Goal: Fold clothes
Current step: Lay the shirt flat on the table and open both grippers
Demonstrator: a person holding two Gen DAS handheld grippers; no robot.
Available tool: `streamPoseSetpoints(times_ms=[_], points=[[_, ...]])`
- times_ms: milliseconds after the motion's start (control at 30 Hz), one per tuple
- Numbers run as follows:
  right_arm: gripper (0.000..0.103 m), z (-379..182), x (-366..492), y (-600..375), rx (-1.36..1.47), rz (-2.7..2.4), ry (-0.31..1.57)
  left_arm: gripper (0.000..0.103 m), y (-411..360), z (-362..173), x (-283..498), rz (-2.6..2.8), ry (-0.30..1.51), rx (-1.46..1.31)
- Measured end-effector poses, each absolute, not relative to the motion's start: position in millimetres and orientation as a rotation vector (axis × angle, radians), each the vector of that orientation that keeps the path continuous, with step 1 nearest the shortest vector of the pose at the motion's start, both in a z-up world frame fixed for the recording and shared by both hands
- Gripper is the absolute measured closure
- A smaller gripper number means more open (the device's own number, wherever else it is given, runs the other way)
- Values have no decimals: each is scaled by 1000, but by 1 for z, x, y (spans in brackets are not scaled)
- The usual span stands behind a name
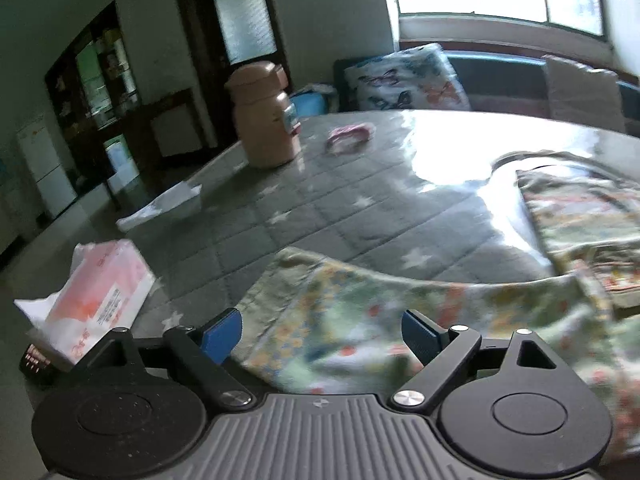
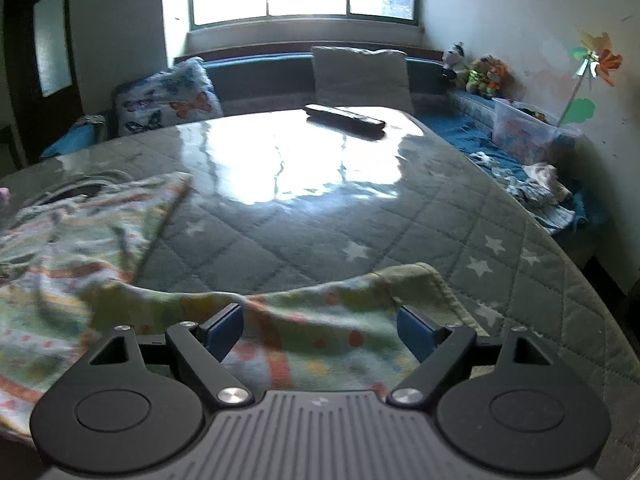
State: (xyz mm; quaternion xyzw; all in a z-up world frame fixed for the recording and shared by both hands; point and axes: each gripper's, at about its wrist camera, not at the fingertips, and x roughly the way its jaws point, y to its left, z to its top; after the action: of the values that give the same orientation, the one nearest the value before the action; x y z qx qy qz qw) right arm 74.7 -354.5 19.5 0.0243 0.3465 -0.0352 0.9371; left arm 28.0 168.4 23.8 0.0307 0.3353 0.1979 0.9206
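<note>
A pale green patterned garment [image 1: 360, 312] lies spread on the grey quilted table [image 1: 304, 216]. In the left wrist view its near edge runs between the blue pads of my left gripper [image 1: 322, 334], which is open over the cloth. In the right wrist view the same garment [image 2: 320, 332] lies under my right gripper [image 2: 320, 328], also open, with the hem corner just beyond the right pad. The garment's upper part [image 2: 80, 216] with its neck opening lies further left.
On the table: a tan jar [image 1: 266, 116], a pink hair band [image 1: 348, 136], white paper [image 1: 168, 204], a tissue pack [image 1: 100, 296], a dark remote [image 2: 344, 118]. A bench with cushions [image 2: 168, 96], a plastic box [image 2: 524, 132] and loose clothes [image 2: 532, 188] runs behind.
</note>
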Motion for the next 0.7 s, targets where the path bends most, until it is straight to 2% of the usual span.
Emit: streamPoseSetpoints(times_ms=[367, 700], points=[[18, 40, 62, -283, 2, 209, 692, 17, 85, 36, 32, 111, 630, 155], [18, 27, 51, -238, -60, 333, 733, 16, 44, 9, 26, -15, 639, 288]])
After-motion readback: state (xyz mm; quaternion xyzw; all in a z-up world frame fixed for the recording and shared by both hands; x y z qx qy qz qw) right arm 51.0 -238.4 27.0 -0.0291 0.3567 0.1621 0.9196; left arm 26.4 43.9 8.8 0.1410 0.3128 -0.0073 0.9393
